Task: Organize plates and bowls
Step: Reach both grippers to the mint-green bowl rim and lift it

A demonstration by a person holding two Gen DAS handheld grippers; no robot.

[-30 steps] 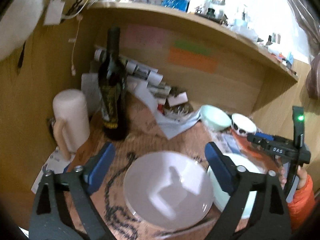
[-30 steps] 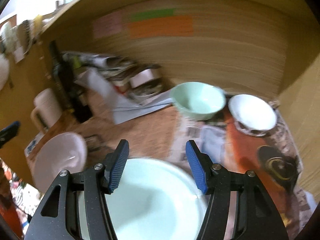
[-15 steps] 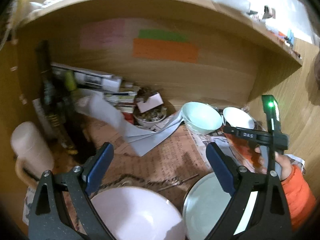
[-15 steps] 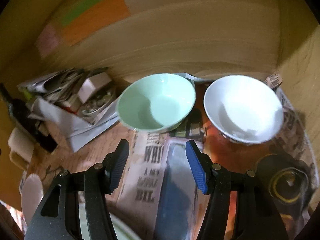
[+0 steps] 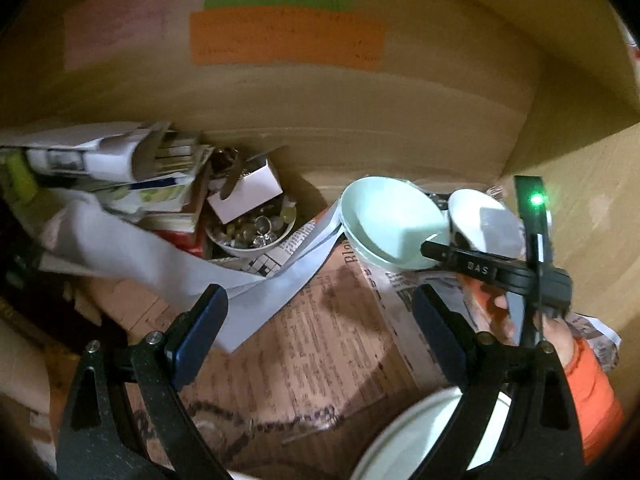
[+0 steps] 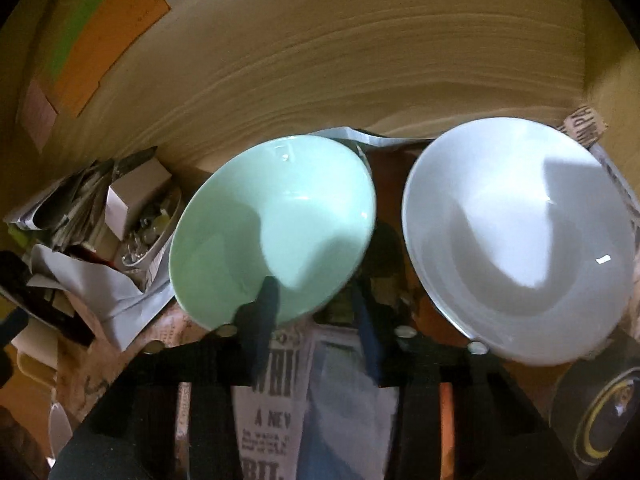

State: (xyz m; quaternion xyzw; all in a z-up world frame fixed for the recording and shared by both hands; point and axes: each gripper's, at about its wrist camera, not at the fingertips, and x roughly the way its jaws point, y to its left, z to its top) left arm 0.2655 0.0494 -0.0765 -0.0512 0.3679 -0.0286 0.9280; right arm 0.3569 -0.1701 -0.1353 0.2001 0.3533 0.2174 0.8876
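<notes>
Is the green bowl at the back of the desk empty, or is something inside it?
Empty. The green bowl shows a bare glazed inside in the right wrist view; only a shadow falls in it.

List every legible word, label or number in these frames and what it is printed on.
"DAS": on the right gripper.
"A NEV", cut off: headline on the newspaper below the green bowl.
Newspaper body text and the writing on the orange note: too blurred to read.

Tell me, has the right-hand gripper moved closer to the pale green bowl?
Yes. The right gripper has advanced toward the back wall; its jaws have just been closing around the pale green bowl's near rim.
</notes>
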